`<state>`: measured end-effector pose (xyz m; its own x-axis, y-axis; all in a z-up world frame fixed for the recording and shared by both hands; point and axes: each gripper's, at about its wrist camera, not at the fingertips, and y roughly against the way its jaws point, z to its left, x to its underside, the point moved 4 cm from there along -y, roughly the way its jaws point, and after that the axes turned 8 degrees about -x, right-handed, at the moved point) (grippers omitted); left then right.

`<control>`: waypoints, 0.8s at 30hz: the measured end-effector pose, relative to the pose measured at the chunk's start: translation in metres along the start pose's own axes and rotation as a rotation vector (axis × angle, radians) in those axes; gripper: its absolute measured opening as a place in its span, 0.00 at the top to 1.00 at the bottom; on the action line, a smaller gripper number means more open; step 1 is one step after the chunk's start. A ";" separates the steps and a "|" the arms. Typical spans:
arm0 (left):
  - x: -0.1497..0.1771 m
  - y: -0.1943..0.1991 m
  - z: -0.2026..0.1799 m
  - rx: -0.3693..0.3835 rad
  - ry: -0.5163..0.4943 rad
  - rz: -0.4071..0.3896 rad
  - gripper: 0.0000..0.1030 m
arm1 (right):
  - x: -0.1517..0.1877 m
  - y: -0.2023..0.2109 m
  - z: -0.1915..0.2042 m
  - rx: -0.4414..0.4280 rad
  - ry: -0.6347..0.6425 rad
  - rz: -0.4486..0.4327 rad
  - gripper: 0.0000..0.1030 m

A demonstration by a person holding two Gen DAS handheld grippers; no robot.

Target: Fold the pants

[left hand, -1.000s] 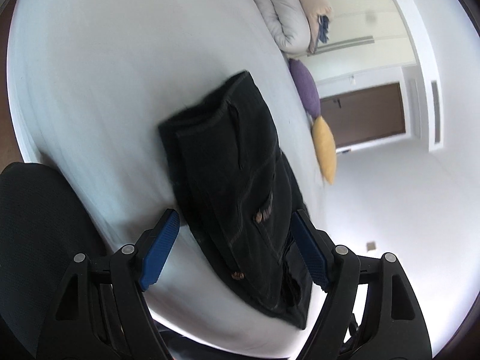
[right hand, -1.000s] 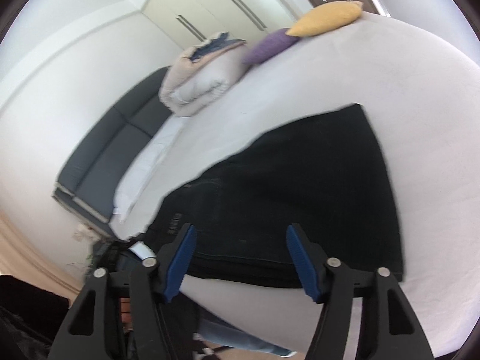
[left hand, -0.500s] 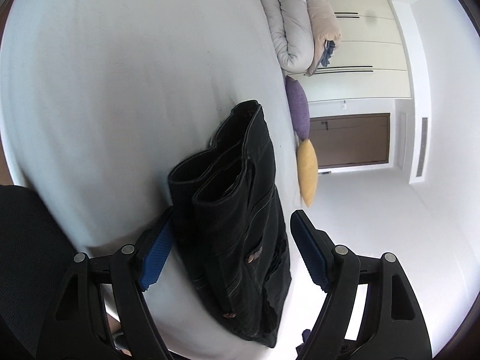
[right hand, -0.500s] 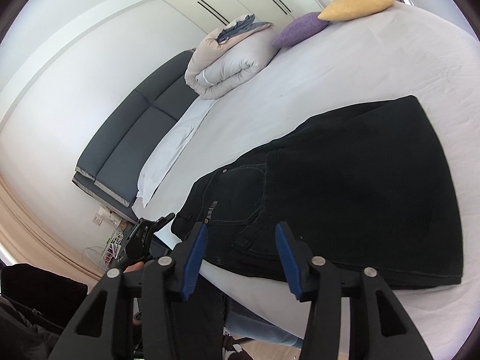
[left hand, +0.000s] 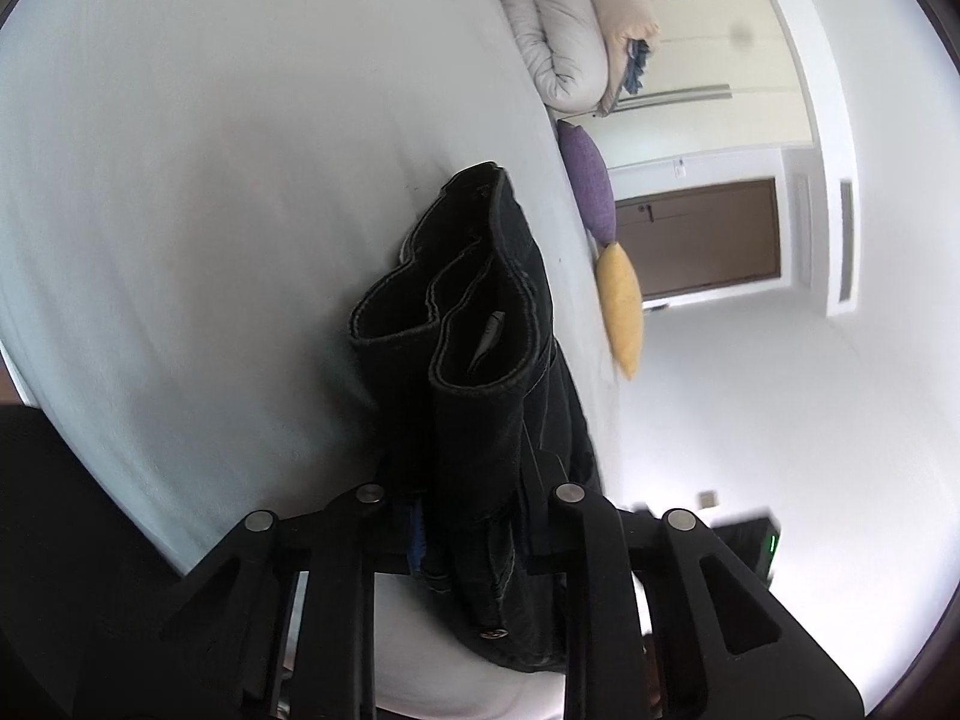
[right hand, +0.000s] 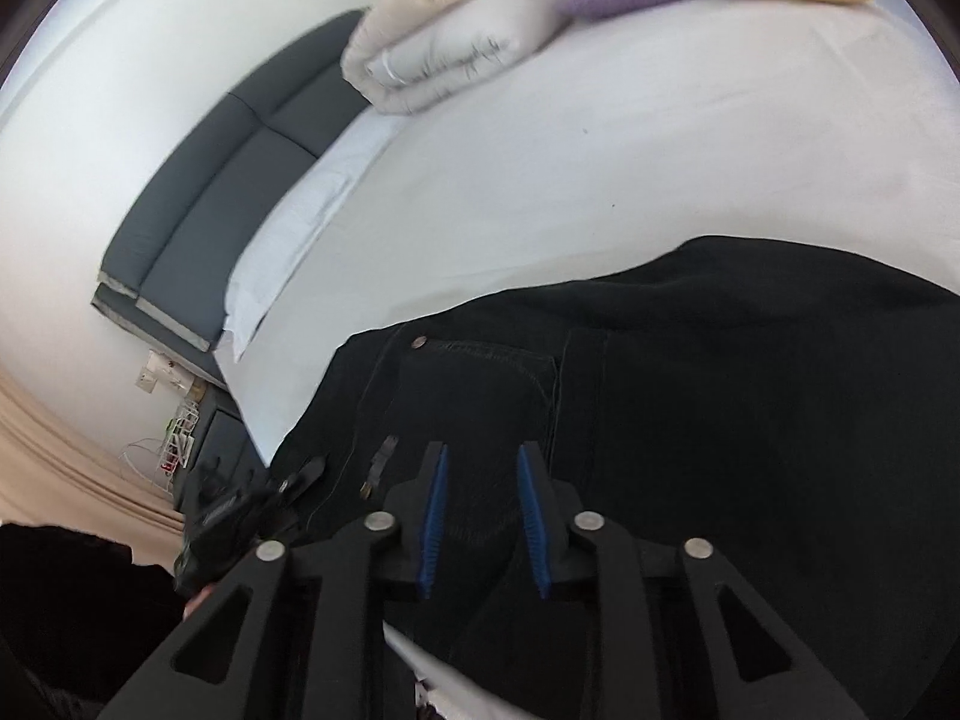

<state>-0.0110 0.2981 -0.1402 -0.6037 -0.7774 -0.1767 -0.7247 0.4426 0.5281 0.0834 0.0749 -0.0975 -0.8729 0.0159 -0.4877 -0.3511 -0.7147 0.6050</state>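
Both grippers on pants: left clamped at hems, right narrowed over waistband, ready for folding.

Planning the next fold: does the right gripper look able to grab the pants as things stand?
Probably yes: the right gripper sits over the black pants with fabric between its partly open fingers, nothing in the way.

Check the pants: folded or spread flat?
Folded. The pants lie in stacked layers on the bed, hem openings showing, with the left gripper shut on them.

Bright, even daylight; strong fisheye bending at edges; slight motion blur.
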 end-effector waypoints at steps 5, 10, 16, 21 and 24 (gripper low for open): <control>0.002 0.004 -0.021 -0.058 -0.123 -0.041 0.85 | -0.009 -0.048 -0.042 0.062 -0.108 0.104 1.00; 0.004 0.005 -0.036 -0.095 -0.173 -0.058 0.86 | -0.006 -0.061 -0.050 0.092 -0.080 0.078 1.00; 0.002 0.007 -0.080 -0.125 -0.290 -0.095 0.87 | -0.002 -0.056 -0.063 -0.005 -0.129 0.014 1.00; 0.019 0.011 -0.150 -0.142 -0.525 -0.139 0.86 | -0.001 -0.022 -0.053 -0.148 -0.189 -0.076 0.43; 0.044 0.001 -0.198 -0.132 -0.692 -0.139 0.86 | 0.000 0.013 -0.055 -0.167 -0.176 -0.163 0.27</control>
<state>0.0275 0.1754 0.0170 -0.6129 -0.3420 -0.7124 -0.7902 0.2688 0.5508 0.0974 0.0272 -0.1243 -0.8598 0.2508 -0.4448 -0.4440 -0.7974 0.4086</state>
